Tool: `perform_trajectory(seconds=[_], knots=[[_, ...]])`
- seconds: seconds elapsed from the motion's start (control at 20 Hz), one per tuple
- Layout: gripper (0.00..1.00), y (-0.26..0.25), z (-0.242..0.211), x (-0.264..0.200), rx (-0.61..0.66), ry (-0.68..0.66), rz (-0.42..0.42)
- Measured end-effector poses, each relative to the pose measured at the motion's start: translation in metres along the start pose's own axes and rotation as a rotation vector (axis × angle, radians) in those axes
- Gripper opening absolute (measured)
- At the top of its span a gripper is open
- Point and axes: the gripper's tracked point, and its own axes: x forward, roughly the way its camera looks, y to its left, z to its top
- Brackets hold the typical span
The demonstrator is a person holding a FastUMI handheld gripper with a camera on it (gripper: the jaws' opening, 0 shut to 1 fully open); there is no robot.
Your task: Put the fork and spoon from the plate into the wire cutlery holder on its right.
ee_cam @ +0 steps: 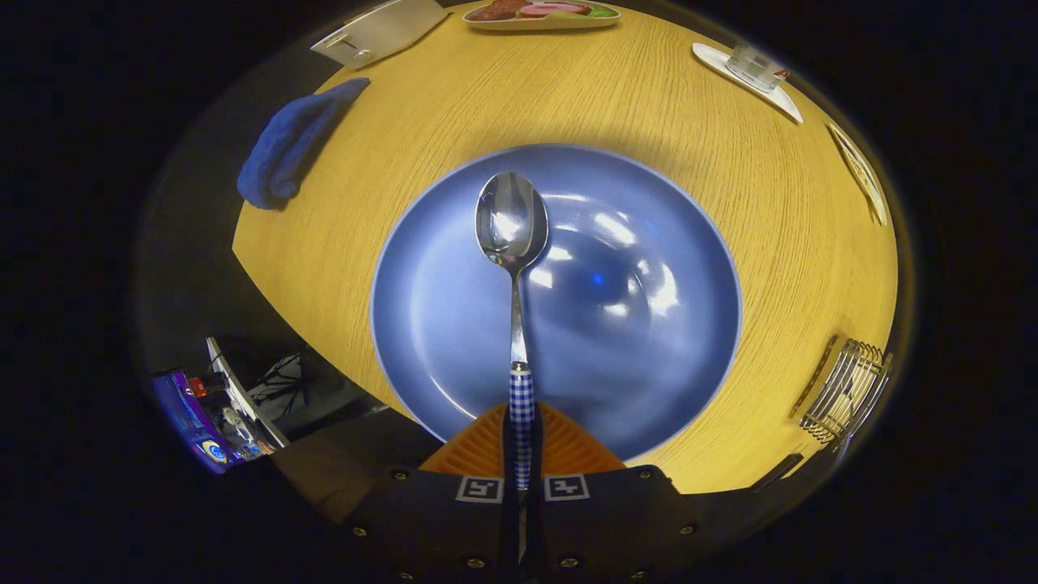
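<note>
Between the two fingers of our claw [521,454] we are holding the spoon [512,243] by its checked handle, both fingers pressing on that handle from either side. Its slim metal neck and polished oval bowl are reaching out ahead of the fingers, over the blue plate [454,341], and seem to be riding clear of it, though we cannot tell how high. We are seeing no fork on the plate or elsewhere.

Carrying well, we judge, means keeping the clamp firm: the handle is narrow and smooth, and the heavy bowl at the far end is likely to lever it downward if the grip slackens. We are planning to swing right toward the wire cutlery holder [847,389], which is standing well apart from the plate near the table's right edge, then to tip the spoon upright so it drops through the open top without catching the thin wires.

Underneath, the plate is glossy, round and shallow, throwing back bright highlights. Beyond it the table [632,105] is showing a warm wood grain. A soft, crumpled blue cloth [292,146] is lying far left, and a dish of food [542,15] at the far edge.
</note>
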Motion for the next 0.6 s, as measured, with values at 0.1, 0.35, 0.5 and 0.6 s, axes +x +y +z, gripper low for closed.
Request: perform_trajectory(seconds=[0.1, 0.35, 0.5, 0.6], knots=[[0.04, -0.012, -0.012, -0.007, -0.035, 0.021, -0.030], [0.04, -0.027, -0.019, -0.030, -0.066, 0.053, -0.043], [0.04, -0.035, -0.025, -0.046, -0.054, 0.053, -0.038], [0.04, -0.048, -0.033, -0.064, -0.061, 0.058, -0.053]])
